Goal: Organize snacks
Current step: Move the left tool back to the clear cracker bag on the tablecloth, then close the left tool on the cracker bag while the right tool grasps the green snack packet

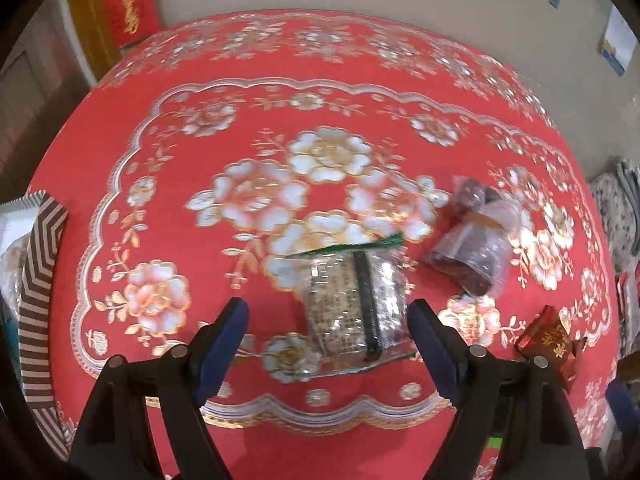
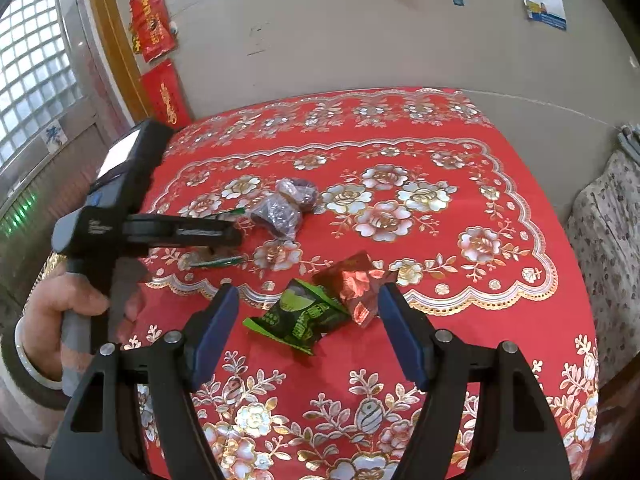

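Observation:
On the red flowered tablecloth, a clear-wrapped snack with green edges and a tan printed block lies between the fingers of my left gripper, which is open; its pads do not touch the wrapper. A clear bag of dark dried fruit lies just beyond to the right, and a red foil packet sits further right. My right gripper is open over a green packet and the red foil packet, both between its fingers. The left gripper shows at the left, hiding most of its snack.
A brown-and-white striped box stands at the table's left edge. A beige wall with red paper decorations backs the table. A flowered cushion sits off the right side. A hand holds the left gripper.

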`<state>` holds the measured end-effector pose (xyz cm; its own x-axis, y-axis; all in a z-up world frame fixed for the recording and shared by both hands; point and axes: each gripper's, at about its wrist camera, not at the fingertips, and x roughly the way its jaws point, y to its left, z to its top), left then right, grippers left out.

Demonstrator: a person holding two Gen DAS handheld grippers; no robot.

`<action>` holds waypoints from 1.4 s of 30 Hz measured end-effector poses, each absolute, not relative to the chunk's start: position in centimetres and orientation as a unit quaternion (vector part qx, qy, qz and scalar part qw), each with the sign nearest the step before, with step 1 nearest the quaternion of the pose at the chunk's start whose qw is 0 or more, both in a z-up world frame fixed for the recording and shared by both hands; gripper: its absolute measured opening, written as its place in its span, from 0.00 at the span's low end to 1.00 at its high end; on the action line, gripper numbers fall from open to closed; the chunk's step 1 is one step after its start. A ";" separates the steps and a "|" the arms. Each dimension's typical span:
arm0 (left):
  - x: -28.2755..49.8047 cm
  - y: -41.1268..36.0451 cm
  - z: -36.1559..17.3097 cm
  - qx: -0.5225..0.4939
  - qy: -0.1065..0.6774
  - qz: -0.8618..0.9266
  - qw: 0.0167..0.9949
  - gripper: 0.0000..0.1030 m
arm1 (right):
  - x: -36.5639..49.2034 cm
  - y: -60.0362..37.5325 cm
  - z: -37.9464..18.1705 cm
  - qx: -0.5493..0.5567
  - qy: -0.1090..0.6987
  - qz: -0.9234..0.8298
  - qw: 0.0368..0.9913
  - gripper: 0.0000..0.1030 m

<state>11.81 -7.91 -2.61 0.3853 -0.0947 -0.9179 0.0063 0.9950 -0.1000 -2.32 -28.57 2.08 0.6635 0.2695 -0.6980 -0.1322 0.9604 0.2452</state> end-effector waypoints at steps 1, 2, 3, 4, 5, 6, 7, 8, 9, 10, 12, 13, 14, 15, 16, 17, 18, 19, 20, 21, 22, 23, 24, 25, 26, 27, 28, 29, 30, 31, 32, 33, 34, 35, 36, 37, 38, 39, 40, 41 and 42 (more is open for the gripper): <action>11.9 -7.5 -2.6 -0.043 0.553 -0.028 0.831 0.81 | -2.2 -28.5 2.0 0.087 0.397 0.112 0.907 0.70; 12.0 -7.2 -2.5 -0.046 0.552 -0.025 0.833 0.81 | -2.2 -28.4 1.9 0.085 0.399 0.113 0.906 0.70; 12.1 -7.0 -2.4 -0.048 0.550 -0.024 0.834 0.81 | -2.1 -28.3 1.9 0.084 0.400 0.113 0.906 0.70; 12.1 -6.9 -2.3 -0.051 0.549 -0.024 0.834 0.81 | -2.1 -28.3 1.8 0.082 0.400 0.113 0.906 0.70; 12.1 -6.9 -2.3 -0.052 0.549 -0.025 0.834 0.81 | -2.1 -28.2 1.8 0.082 0.401 0.113 0.906 0.70; 12.2 -7.0 -2.3 -0.051 0.550 -0.026 0.833 0.81 | -2.2 -28.2 1.8 0.082 0.401 0.113 0.906 0.70; 12.1 -7.2 -2.4 -0.049 0.550 -0.029 0.833 0.81 | -2.1 -28.2 1.8 0.082 0.400 0.112 0.906 0.70; 12.1 -7.4 -2.3 -0.046 0.549 -0.030 0.834 0.81 | -2.1 -28.2 1.7 0.083 0.400 0.111 0.906 0.70; 12.1 -7.6 -2.3 -0.042 0.548 -0.030 0.835 0.81 | -2.0 -28.3 1.7 0.083 0.401 0.112 0.905 0.70; 12.1 -7.7 -2.3 -0.039 0.547 -0.031 0.835 0.81 | -2.0 -28.2 1.6 0.084 0.402 0.111 0.905 0.70; 12.0 -8.0 -2.3 -0.036 0.544 -0.031 0.838 0.81 | -1.9 -28.3 1.4 0.086 0.404 0.109 0.904 0.70; 12.0 -8.2 -2.3 -0.032 0.543 -0.031 0.838 0.81 | -1.9 -28.3 1.4 0.086 0.404 0.109 0.904 0.70; 12.0 -8.4 -2.3 -0.026 0.543 -0.032 0.839 0.81 | -1.8 -28.3 1.3 0.085 0.404 0.109 0.904 0.70; 12.0 -8.5 -2.3 -0.022 0.543 -0.032 0.839 0.81 | -1.8 -28.2 1.2 0.086 0.405 0.108 0.904 0.70; 11.9 -8.6 -2.3 -0.020 0.543 -0.033 0.839 0.81 | -1.8 -28.2 1.3 0.087 0.404 0.108 0.904 0.70; 11.9 -8.7 -2.4 -0.019 0.542 -0.033 0.839 0.80 | -1.8 -28.2 1.2 0.089 0.404 0.107 0.904 0.70; 11.8 -8.8 -2.4 -0.020 0.541 -0.034 0.840 0.80 | -1.7 -28.2 1.2 0.091 0.404 0.106 0.904 0.70; 11.8 -8.7 -2.4 -0.022 0.540 -0.035 0.841 0.79 | -1.8 -28.3 1.2 0.093 0.404 0.105 0.904 0.70; 11.7 -8.7 -2.4 -0.021 0.539 -0.034 0.841 0.77 | -1.8 -28.3 1.1 0.094 0.403 0.104 0.904 0.70; 11.7 -8.7 -2.4 -0.019 0.537 -0.035 0.843 0.68 | -1.7 -28.3 1.1 0.095 0.403 0.103 0.904 0.70; 11.7 -8.6 -2.4 -0.019 0.535 -0.036 0.844 0.59 | -1.8 -28.4 1.1 0.096 0.403 0.102 0.904 0.70; 11.7 -8.6 -2.5 -0.017 0.537 -0.040 0.842 0.49 | -1.7 -28.5 1.1 0.099 0.403 0.100 0.905 0.70; 11.7 -8.5 -2.6 -0.013 0.539 -0.040 0.841 0.49 | -1.7 -28.5 1.1 0.100 0.402 0.098 0.905 0.70; 11.7 -8.4 -2.6 -0.013 0.537 -0.043 0.842 0.49 | -1.7 -28.6 1.0 0.102 0.402 0.095 0.905 0.70; 11.6 -8.3 -2.6 -0.013 0.535 -0.044 0.844 0.49 | -1.7 -28.7 1.0 0.103 0.403 0.093 0.905 0.70; 11.5 -8.0 -2.5 -0.016 0.533 -0.043 0.845 0.48 | -1.6 -28.8 0.9 0.105 0.403 0.091 0.905 0.70; 11.4 -7.7 -2.5 -0.019 0.531 -0.043 0.846 0.48 | -1.6 -28.8 0.9 0.106 0.404 0.088 0.904 0.70; 11.3 -7.4 -2.5 -0.022 0.530 -0.042 0.846 0.48 | -1.5 -28.8 0.8 0.107 0.406 0.083 0.904 0.70; 11.2 -7.1 -2.5 -0.024 0.530 -0.042 0.847 0.48 | -1.4 -28.8 0.6 0.111 0.409 0.076 0.903 0.70; 11.2 -6.9 -2.5 -0.025 0.530 -0.041 0.847 0.48 | -1.3 -28.8 0.5 0.117 0.411 0.071 0.902 0.70; 11.0 -6.7 -2.4 -0.024 0.529 -0.039 0.848 0.48 | -1.2 -28.7 0.3 0.127 0.412 0.069 0.899 0.70; 10.9 -6.6 -2.3 -0.021 0.526 -0.037 0.849 0.48 | -1.1 -28.6 0.1 0.134 0.414 0.068 0.898 0.70; 10.7 -6.5 -2.2 -0.017 0.523 -0.035 0.851 0.48 | -1.0 -28.4 0.0 0.136 0.416 0.063 0.897 0.70; 10.5 -6.4 -2.1 -0.013 0.521 -0.034 0.853 0.48 | -0.9 -28.2 -0.1 0.136 0.418 0.055 0.897 0.70; 10.4 -6.3 -2.0 -0.013 0.520 -0.036 0.853 0.48 | -0.7 -28.0 -0.4 0.140 0.420 0.046 0.895 0.70; 10.2 -6.2 -1.9 -0.016 0.520 -0.040 0.853 0.48 | -0.6 -27.8 -0.6 0.148 0.422 0.044 0.893 0.71; 10.0 -6.1 -1.8 -0.016 0.520 -0.043 0.853 0.48 | -0.5 -27.6 -0.8 0.158 0.423 0.046 0.891 0.71; 9.9 -6.0 -1.6 -0.015 0.519 -0.043 0.854 0.48 | -0.4 -27.1 -1.1 0.159 0.427 0.046 0.889 0.71; 9.7 -5.9 -1.5 -0.012 0.516 -0.043 0.855 0.48 | -0.3 -26.7 -1.3 0.152 0.432 0.041 0.888 0.71; 9.5 -5.8 -1.3 -0.008 0.512 -0.042 0.858 0.48 | -0.4 -26.2 -1.4 0.138 0.436 0.036 0.889 0.71; 9.3 -5.7 -1.1 -0.004 0.507 -0.039 0.861 0.48 | -0.6 -25.6 -1.4 0.126 0.436 0.036 0.890 0.71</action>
